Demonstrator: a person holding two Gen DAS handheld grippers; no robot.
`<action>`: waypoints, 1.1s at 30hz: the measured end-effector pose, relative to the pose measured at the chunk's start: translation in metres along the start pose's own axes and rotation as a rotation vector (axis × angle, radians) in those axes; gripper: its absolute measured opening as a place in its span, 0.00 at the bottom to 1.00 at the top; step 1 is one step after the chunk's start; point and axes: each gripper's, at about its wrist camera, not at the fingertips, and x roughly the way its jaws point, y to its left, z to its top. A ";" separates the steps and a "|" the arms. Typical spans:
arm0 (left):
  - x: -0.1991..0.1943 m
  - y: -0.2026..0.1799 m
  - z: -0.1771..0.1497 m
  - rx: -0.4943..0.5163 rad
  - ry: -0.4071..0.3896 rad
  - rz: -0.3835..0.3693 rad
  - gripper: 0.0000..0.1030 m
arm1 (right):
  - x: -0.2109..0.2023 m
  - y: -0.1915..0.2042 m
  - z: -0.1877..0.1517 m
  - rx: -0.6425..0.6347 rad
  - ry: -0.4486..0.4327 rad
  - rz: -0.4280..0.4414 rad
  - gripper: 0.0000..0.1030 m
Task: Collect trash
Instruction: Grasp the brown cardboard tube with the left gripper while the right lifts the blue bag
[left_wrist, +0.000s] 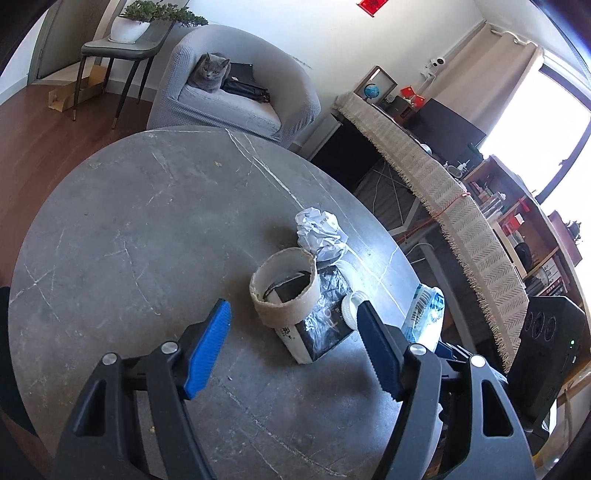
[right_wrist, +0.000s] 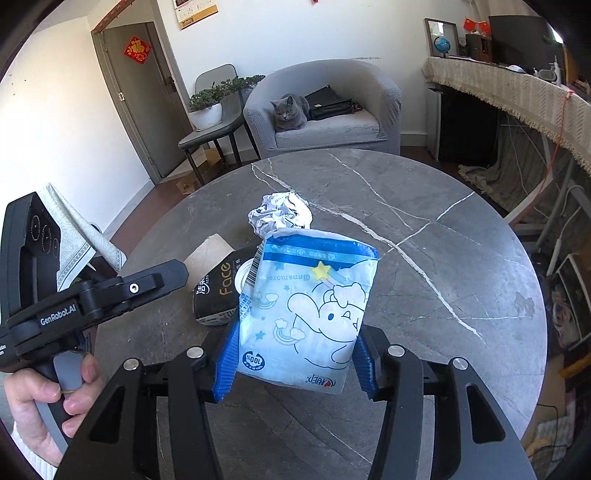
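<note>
My right gripper (right_wrist: 295, 354) is shut on a light-blue tissue pack (right_wrist: 306, 310) with a cartoon print and holds it above the round grey table (right_wrist: 424, 266). The pack also shows in the left wrist view (left_wrist: 424, 314). My left gripper (left_wrist: 293, 314) is open and empty, just in front of a cardboard roll (left_wrist: 284, 291) that stands on a black tissue pack (left_wrist: 325, 328). A white lid (left_wrist: 352, 302) lies on that pack. A crumpled white paper ball (left_wrist: 321, 232) lies behind; it also shows in the right wrist view (right_wrist: 280, 214).
A grey armchair (left_wrist: 236, 81) with a cat (left_wrist: 208, 72) stands beyond the table. A chair with a potted plant (left_wrist: 129, 26) is at the far left. A cloth-covered desk (left_wrist: 461, 206) runs along the right.
</note>
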 end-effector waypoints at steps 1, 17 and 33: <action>0.001 0.000 0.001 0.002 -0.002 0.007 0.70 | 0.000 -0.001 0.001 0.001 0.000 0.003 0.52; 0.022 0.010 0.013 -0.052 0.033 0.019 0.44 | 0.014 -0.007 0.005 -0.005 0.021 0.008 0.52; -0.012 0.006 -0.001 0.012 -0.002 0.074 0.43 | 0.004 0.011 -0.002 -0.023 0.018 0.000 0.52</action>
